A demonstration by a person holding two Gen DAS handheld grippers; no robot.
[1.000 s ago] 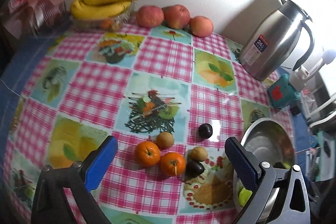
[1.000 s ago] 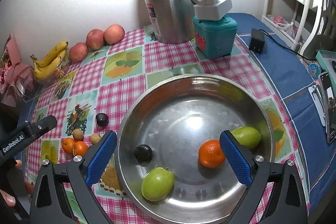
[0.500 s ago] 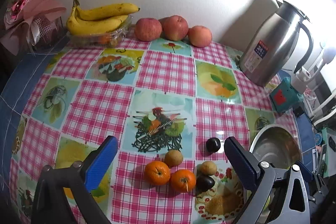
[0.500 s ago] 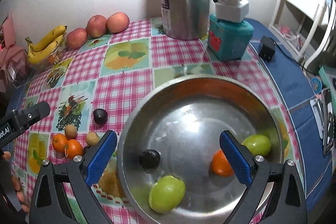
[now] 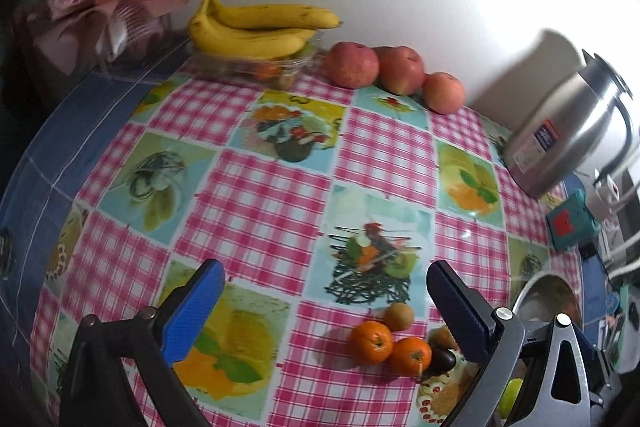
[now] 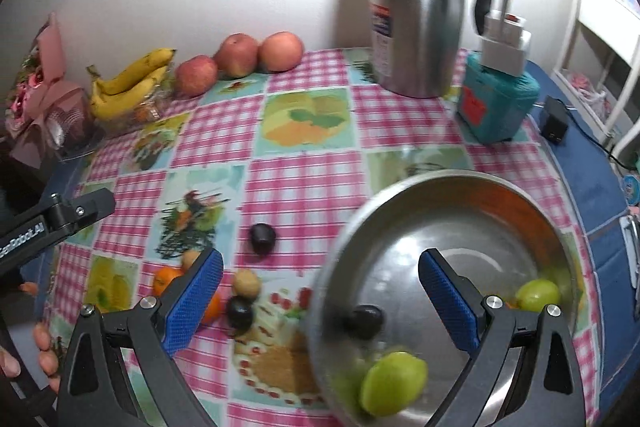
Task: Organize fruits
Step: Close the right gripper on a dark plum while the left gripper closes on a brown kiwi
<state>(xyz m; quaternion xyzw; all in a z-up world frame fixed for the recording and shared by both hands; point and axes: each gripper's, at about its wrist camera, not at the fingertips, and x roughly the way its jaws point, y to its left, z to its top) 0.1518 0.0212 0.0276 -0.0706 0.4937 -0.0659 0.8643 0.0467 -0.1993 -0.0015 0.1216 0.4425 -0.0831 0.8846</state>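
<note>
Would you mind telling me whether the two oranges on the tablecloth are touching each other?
Touching. In the left wrist view, the left orange and the right orange press together with no tablecloth visible between them.

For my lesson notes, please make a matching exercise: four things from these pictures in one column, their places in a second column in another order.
1. bananas
2. green fruit
3. oranges
4. steel jug

A. inside the metal bowl
B. on the tablecloth, left of the bowl
C. beside the teal box
D. on a clear tray by the wall

Pairs: 1-D, 2-A, 3-B, 4-C
</note>
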